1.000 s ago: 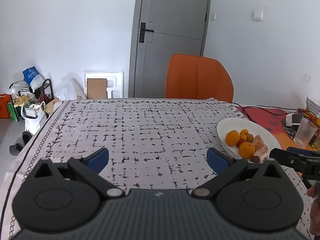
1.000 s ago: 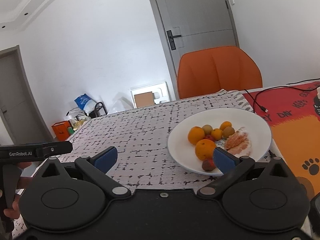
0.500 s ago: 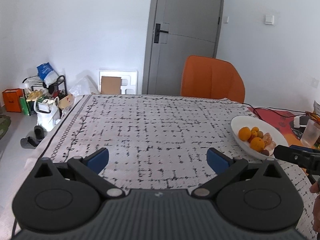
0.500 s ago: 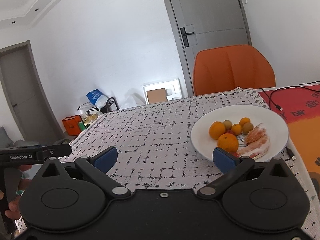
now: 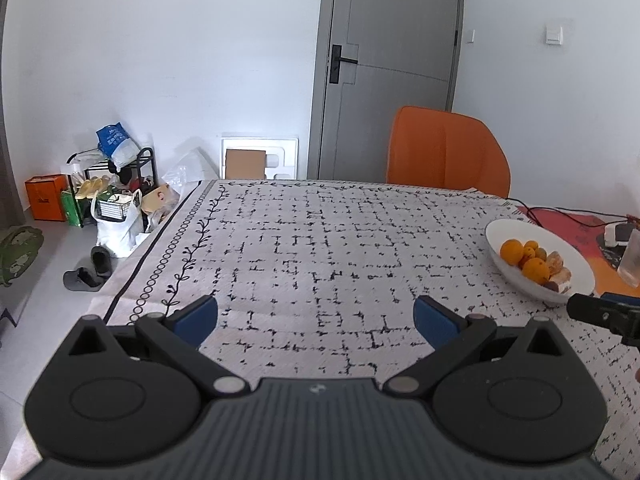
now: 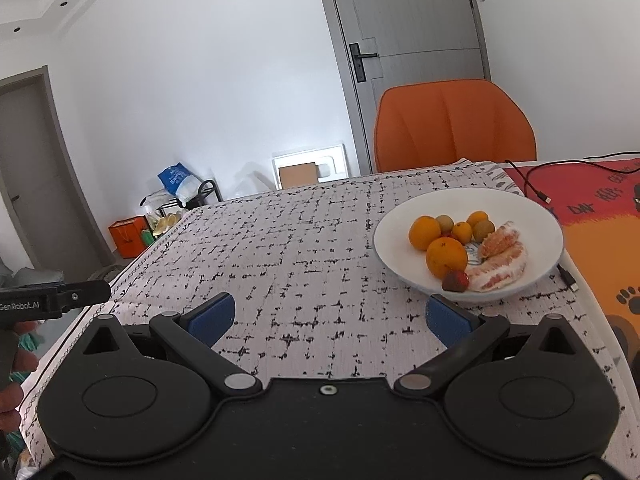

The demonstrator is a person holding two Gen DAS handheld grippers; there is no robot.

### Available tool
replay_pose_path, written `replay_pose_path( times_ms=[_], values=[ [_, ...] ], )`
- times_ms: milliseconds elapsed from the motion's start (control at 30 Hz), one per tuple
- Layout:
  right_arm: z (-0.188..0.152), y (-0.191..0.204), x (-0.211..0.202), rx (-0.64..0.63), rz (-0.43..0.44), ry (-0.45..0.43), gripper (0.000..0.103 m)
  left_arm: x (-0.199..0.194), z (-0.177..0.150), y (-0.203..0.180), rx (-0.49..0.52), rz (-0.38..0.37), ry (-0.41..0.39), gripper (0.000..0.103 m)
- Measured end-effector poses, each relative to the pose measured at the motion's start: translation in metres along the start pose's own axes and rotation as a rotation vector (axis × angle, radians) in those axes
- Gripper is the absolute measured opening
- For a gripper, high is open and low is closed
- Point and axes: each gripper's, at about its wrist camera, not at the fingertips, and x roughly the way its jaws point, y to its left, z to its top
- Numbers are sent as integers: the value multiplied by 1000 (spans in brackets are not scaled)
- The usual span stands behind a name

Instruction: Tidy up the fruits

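A white plate [image 6: 528, 212] sits on the patterned tablecloth at the right and holds oranges [image 6: 446, 257], small round fruits [image 6: 484, 230], peeled pomelo pieces [image 6: 502, 268] and a small red fruit [image 6: 456, 281]. The plate also shows in the left wrist view [image 5: 520, 236]. My right gripper [image 6: 328, 316] is open and empty, just in front of and left of the plate. My left gripper [image 5: 316, 316] is open and empty over the bare cloth, well left of the plate.
An orange chair [image 5: 446, 152] stands behind the table. A red and orange mat [image 6: 600, 220] with a black cable [image 6: 536, 188] lies right of the plate. A clear cup [image 5: 631, 258] stands at the far right. Bags and shoes [image 5: 108, 208] are on the floor at left.
Both grippers have pulled back and away from the plate, which now looks smaller and farther off. Both stay open and empty.
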Motion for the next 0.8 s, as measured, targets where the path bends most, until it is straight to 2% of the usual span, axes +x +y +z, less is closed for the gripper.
replay_pose_path(
  times_ms=[167,800],
  values=[
    [-8,5,-6,-15,-34,-1,103,-2,-5,1,8,6,6,103],
    [-14,5,-3,-7,-23,11,103,2,-11,-4,24,-3,32,103]
  ],
)
